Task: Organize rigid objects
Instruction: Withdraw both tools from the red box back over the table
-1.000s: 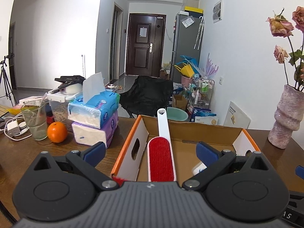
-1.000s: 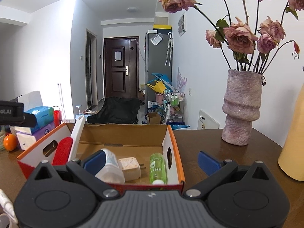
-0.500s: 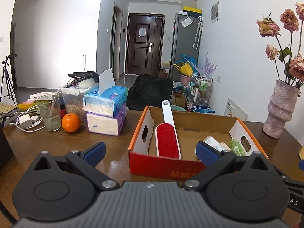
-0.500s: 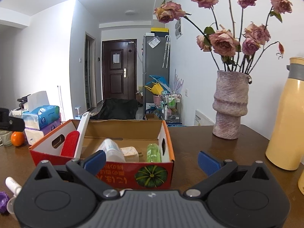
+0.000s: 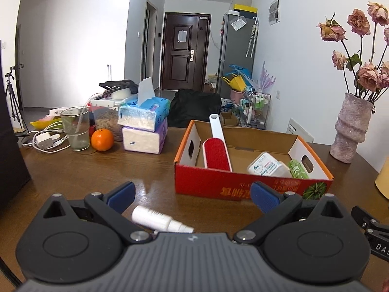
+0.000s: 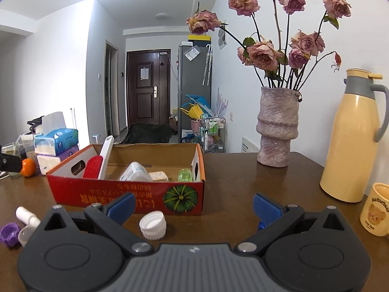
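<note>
Brown table (image 5: 73, 170), red box (image 5: 243, 187), vase (image 6: 277, 126), possibly spray bottle (image 5: 158, 219)

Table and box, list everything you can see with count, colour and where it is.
cardboard box: 1, red-orange, table centre
lint brush: 1, red and white, leaning in box's left end
white container: 1, in box
green bottle: 1, in box, right end
spray bottle: 1, white, lying on table before box
white cap: 1, table before box
purple cap: 1, near table edge
tissue packs: 2, stacked left of box
orange: 1
glass: 1, clear
vase: 1, pink, with roses
thermos: 1, cream
mug: 1, cream
left hand-held gripper: open
right hand-held gripper: open
</note>
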`<action>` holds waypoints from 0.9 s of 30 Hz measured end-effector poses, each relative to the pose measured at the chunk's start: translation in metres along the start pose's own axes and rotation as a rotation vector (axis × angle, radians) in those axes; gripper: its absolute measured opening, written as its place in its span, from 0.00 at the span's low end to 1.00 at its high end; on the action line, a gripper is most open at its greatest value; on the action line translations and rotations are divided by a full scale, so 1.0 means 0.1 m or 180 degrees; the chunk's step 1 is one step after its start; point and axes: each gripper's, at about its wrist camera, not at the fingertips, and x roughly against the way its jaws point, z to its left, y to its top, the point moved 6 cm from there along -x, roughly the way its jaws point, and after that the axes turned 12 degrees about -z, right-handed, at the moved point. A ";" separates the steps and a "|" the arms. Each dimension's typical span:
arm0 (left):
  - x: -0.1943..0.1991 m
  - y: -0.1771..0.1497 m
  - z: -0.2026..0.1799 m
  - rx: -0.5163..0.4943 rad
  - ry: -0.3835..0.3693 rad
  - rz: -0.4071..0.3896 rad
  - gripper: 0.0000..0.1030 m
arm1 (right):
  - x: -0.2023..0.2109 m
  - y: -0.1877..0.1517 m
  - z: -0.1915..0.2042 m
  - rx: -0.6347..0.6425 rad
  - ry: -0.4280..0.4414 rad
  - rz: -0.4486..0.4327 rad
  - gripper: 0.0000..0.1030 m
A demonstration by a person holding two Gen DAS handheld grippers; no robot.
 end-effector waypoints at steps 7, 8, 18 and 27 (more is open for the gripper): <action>0.17 -0.14 0.18 -0.0021 0.0060 0.0111 1.00 | 0.19 -0.14 -0.02 0.0000 0.0018 0.0080 1.00; 0.18 -0.17 0.23 -0.0028 0.0068 0.0140 1.00 | 0.20 -0.16 -0.03 -0.0004 0.0020 0.0097 1.00; 0.10 -0.47 0.60 -0.0101 0.0215 0.0506 1.00 | 0.25 -0.32 -0.02 -0.0131 0.0025 0.0237 1.00; -0.15 -0.79 0.71 -0.0275 0.0241 0.0848 1.00 | 0.19 -0.43 0.05 -0.0064 0.0058 0.0360 1.00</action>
